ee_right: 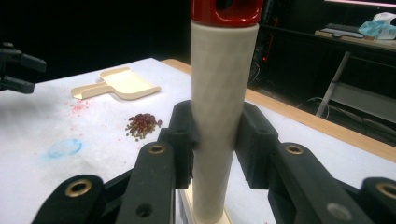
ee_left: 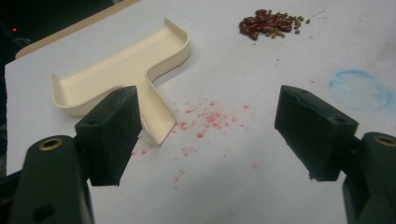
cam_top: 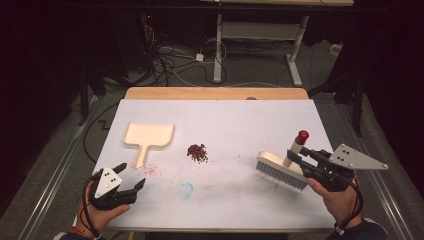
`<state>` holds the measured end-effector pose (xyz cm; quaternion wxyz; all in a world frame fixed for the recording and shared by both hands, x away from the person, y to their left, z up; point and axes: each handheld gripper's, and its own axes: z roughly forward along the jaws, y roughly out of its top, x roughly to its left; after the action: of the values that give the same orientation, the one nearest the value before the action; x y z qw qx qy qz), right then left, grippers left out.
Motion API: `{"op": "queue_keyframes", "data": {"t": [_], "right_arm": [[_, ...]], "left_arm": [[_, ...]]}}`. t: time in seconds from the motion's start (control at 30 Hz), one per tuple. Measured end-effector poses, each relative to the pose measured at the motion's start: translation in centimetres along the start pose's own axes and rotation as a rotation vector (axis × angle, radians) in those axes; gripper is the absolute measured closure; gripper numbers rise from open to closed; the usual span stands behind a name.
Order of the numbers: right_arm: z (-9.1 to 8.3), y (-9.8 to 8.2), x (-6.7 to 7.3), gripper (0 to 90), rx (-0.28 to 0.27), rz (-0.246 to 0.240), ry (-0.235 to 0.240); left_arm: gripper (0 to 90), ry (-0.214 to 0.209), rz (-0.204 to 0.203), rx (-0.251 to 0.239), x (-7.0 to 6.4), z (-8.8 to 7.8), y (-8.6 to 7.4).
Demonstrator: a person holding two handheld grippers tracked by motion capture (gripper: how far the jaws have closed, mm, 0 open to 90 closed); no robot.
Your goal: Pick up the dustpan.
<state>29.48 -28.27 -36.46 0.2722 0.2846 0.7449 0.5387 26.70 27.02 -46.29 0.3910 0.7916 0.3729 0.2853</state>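
1. In the high view, a brush [cam_top: 283, 169] is seen standing bristles-down at the right of the white tabletop [cam_top: 225, 120], its cream handle with a red cap rising upright. The handle is clamped by the right gripper [cam_top: 295, 156]. A small pile of beans [cam_top: 197, 152] lies near the middle, well apart from the brush, and a cream dustpan [cam_top: 148, 138] lies flat to the left. The left gripper [cam_top: 132, 176] is held released near the front left edge, just short of the dustpan's handle, with nothing between its jaws.

2. In the left gripper view, the jaws are seen spread wide over bare tabletop speckled with red crumbs. The dustpan [ee_left: 126, 70] lies just beyond the left jaw, its stem pointing toward the camera. It is judged light, stiff and rather smooth plastic; the narrow stem is the likeliest place to be taken hold of. A faint blue ring mark [ee_left: 360, 88] is seen on the right.

3. In the right gripper view, the brush handle [ee_right: 218, 116] is seen gripped between both pads at about mid-height. The handle is judged rigid and light, its faintly textured surface offering fair hold. The beans [ee_right: 142, 125] are judged small, hard and prone to rolling when swept.
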Motion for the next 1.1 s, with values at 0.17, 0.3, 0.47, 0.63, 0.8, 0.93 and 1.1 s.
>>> {"op": "queue_keyframes", "data": {"t": [0.17,0.3,0.47,0.63,0.8,0.93,1.1], "right_arm": [[0.0,0.0,0.2,70.3,-0.001,-0.002,0.004],[0.0,0.0,0.2,70.3,0.0,0.0,-0.001],[-0.1,-0.2,0.0,70.4,-0.004,0.007,-0.009],[-0.2,-0.1,0.0,70.4,-0.013,0.005,-0.017],[0.0,-0.2,-0.1,70.3,-0.012,0.024,-0.019],[-0.2,-0.1,0.0,70.3,-0.023,0.034,-0.015],[-0.3,0.2,0.2,70.4,-0.032,0.023,-0.024]], "left_arm": [[22.8,0.02,0.018,0.024,-0.2,0.2,0.2],[22.8,0.028,-0.002,0.046,0.1,0.1,0.2],[22.8,0.048,-0.054,0.105,0.7,0.2,0.1],[22.9,0.036,-0.092,0.158,1.1,0.5,0.4],[23.8,0.027,-0.164,0.227,2.4,2.7,1.0],[29.5,0.018,-0.206,0.252,3.4,4.3,1.6],[30.9,0.016,-0.224,0.315,4.3,7.0,2.9]]}}
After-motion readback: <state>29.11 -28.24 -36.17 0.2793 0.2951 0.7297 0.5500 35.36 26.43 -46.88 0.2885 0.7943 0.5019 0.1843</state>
